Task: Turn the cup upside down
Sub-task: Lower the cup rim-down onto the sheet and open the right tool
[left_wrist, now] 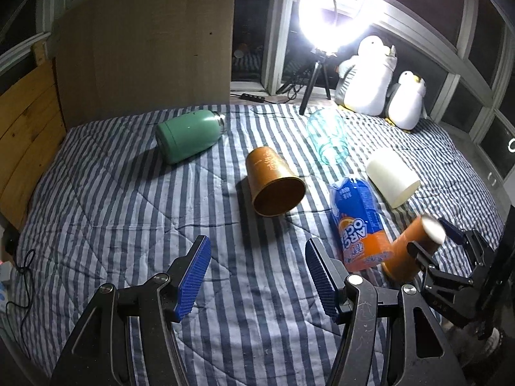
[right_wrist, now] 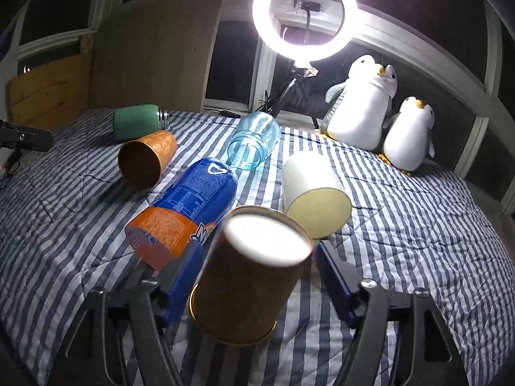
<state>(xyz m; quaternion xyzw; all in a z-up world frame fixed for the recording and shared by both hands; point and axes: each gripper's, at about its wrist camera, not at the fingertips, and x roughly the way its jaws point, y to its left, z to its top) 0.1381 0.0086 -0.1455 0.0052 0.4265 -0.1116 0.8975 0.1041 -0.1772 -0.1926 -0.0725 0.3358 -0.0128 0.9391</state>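
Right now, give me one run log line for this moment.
left gripper: open, empty | right gripper: around brown paper cup, mouth down, base up | grip unclear | bed: other cups lying sideways

Cup (right_wrist: 248,286) between right gripper (right_wrist: 257,276) jaws above bed (right_wrist: 402,241), carton (right_wrist: 186,212) lying just left, flask (left_wrist: 188,135) far back left, penguins (right_wrist: 379,119) behind right.

From the left wrist we look down over the striped bed (left_wrist: 128,193) toward the ring light (left_wrist: 338,3). From the right wrist we sit lower and nearer, facing the same light (right_wrist: 304,16). Both show the bed's middle.
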